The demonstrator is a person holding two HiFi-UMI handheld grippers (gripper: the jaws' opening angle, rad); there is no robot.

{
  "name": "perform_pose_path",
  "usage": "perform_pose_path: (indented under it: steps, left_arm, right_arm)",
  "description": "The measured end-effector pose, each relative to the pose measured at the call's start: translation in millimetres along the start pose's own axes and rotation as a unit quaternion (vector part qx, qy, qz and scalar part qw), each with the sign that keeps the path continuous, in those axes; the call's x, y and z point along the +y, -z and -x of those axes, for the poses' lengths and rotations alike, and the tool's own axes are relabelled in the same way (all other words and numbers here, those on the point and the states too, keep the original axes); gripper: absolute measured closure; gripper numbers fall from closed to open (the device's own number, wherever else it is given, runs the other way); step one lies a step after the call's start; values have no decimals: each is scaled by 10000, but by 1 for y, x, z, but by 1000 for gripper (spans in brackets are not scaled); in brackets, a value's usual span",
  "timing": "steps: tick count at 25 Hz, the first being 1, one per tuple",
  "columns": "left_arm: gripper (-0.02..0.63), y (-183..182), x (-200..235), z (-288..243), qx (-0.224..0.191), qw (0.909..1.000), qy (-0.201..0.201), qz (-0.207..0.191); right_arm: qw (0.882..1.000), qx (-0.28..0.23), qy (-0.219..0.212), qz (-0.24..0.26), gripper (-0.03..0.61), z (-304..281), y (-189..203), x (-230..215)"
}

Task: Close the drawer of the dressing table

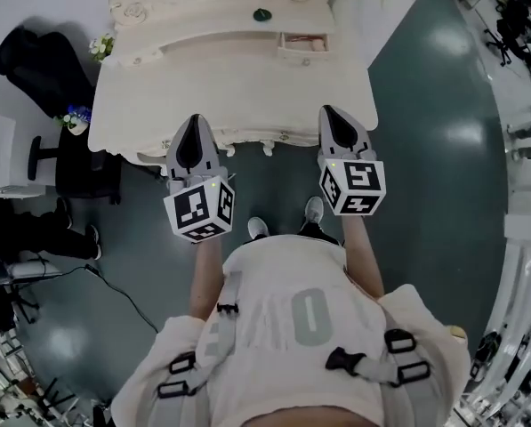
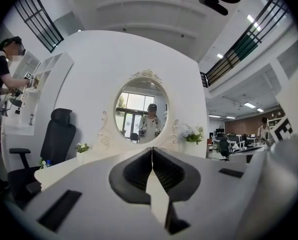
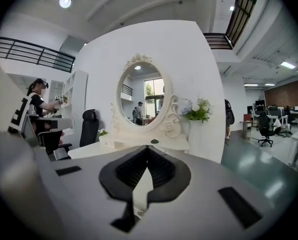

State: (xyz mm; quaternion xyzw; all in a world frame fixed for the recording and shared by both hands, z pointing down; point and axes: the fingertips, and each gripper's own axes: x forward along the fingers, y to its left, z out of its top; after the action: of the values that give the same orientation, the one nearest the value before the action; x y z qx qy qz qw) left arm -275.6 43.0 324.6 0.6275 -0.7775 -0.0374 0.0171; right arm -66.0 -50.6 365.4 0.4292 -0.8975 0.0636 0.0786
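Note:
The cream dressing table [image 1: 158,87] stands in front of me. On its raised back shelf, right of centre, a small drawer [image 1: 302,43] is pulled out. My left gripper [image 1: 194,123] hovers at the table's front edge, left of centre, jaws shut and empty. My right gripper [image 1: 329,112] is level with it at the front right, also shut and empty, well short of the drawer. In the left gripper view the shut gripper [image 2: 151,151] points at the oval mirror [image 2: 141,109]. The right gripper [image 3: 148,149] faces the mirror [image 3: 141,104] too; its body hides the drawer.
A small dark green object [image 1: 262,13] lies on the shelf left of the drawer. A black office chair [image 1: 43,69] stands left of the table, and flowers [image 3: 198,109] at the table's right end. A person [image 3: 39,109] works at white shelves on the left. Teal floor [image 1: 425,149] lies to the right.

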Motion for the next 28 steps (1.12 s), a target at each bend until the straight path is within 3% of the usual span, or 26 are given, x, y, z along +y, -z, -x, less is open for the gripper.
perform_pose_path:
  steps: [6,11,12,13,14,17,19,28]
  left_arm:
    - [594,-3,-45,-11,0,9998,181,7]
    - [592,-2,-61,-21,-1,9999,149,-6]
    - [592,-2,-64,-23,-9,9999,157,-7]
    - [591,-2,-67,-25,-20,9998,173,-9]
    - [582,-1,-71,-28,-26,9998,205,-10]
    - [427,1,-85,-36,-50,9993,359,56]
    - [370,0,-93,-40,-104,9991,394,86]
    - [314,11,-127,-67,9,9983,455,370]
  right_arm:
    - [9999,0,128,-62,571,11,-1,-40]
    - [10000,-13,-33,-9,571,8,-4,-54]
    - [10000,4,-98,-9,546,6,-3,-56]
    - [9999,23,-148,-25,459,5,-3,-58]
    - [9998,38,-168,-48,420,3,-2,-62]
    - [9999,38,-123,-104,331,-1,-1,-77]
    - [9999,35,-96,-135,301,-2,-2,-87]
    - [9997,30,-93,-242,301,-5,1,-129]
